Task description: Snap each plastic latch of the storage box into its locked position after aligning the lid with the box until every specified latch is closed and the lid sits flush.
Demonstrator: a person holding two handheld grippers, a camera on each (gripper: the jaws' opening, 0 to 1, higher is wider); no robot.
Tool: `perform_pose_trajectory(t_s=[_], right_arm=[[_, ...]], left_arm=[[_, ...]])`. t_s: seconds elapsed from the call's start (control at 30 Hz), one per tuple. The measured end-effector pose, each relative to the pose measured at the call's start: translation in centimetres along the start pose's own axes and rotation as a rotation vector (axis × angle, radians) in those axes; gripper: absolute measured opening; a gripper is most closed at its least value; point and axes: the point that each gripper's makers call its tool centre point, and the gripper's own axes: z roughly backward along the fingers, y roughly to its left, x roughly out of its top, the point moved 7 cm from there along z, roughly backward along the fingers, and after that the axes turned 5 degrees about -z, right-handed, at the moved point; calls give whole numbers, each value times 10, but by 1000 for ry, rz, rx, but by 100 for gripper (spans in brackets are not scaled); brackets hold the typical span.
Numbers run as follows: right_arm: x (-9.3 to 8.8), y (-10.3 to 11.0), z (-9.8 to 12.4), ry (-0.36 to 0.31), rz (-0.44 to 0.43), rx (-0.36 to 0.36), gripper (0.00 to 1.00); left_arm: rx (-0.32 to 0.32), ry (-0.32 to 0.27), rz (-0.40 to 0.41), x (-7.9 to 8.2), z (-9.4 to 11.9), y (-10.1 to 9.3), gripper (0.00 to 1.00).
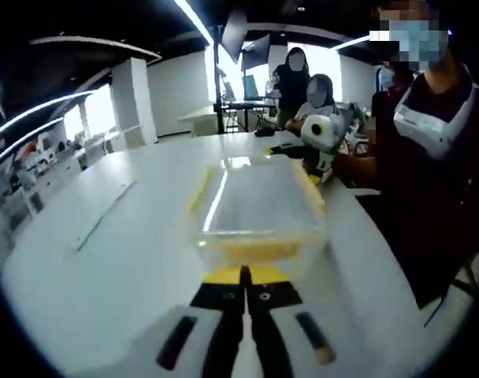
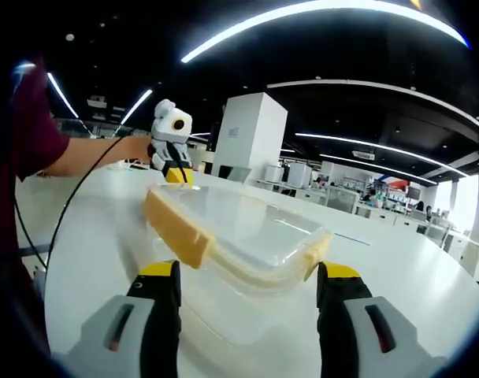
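Observation:
A clear plastic storage box (image 1: 259, 205) with yellow latches lies on the white table (image 1: 105, 260), its lid on top. In the left gripper view my left gripper (image 1: 246, 277) is shut, its yellow tips against the yellow latch (image 1: 247, 252) on the box's near end. The right gripper (image 1: 322, 138) sits at the box's far right corner. In the right gripper view my right gripper (image 2: 247, 276) is open wide, with a corner of the box (image 2: 239, 236) between its fingers. A long yellow side latch (image 2: 176, 224) and a smaller one (image 2: 317, 256) stick out. The left gripper (image 2: 170, 134) is at the far end.
A person in a dark red shirt (image 1: 428, 157) stands close at the table's right edge, forearm (image 2: 90, 153) over the table, with a black cable (image 2: 74, 205) trailing. Two more people (image 1: 306, 87) are behind the table's far end. A white pillar (image 2: 251, 134) and desks lie beyond.

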Motion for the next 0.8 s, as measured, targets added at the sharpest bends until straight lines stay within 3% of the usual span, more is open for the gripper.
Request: perform_pose_trajectory(t_s=[0.07,0.2,0.47,0.63,0.8], right_arm=[[0,0,0,4,4,0,71],[0,-1,-1,3,2,1,71],[1,0,-2,3,2,1,71],[2,-1,-2,3,2,2,71],[2,-1,-2,4,3,2,71]], left_arm=[[-51,38,-17,-2,-4,-9,0],[-53,66,-18,-5,-13,-6,0],[-17,62,-16,-6,-7,14,1],[-5,52,-12,-5,-5,15,11],[-13,28,1,-6,-8,19,30]])
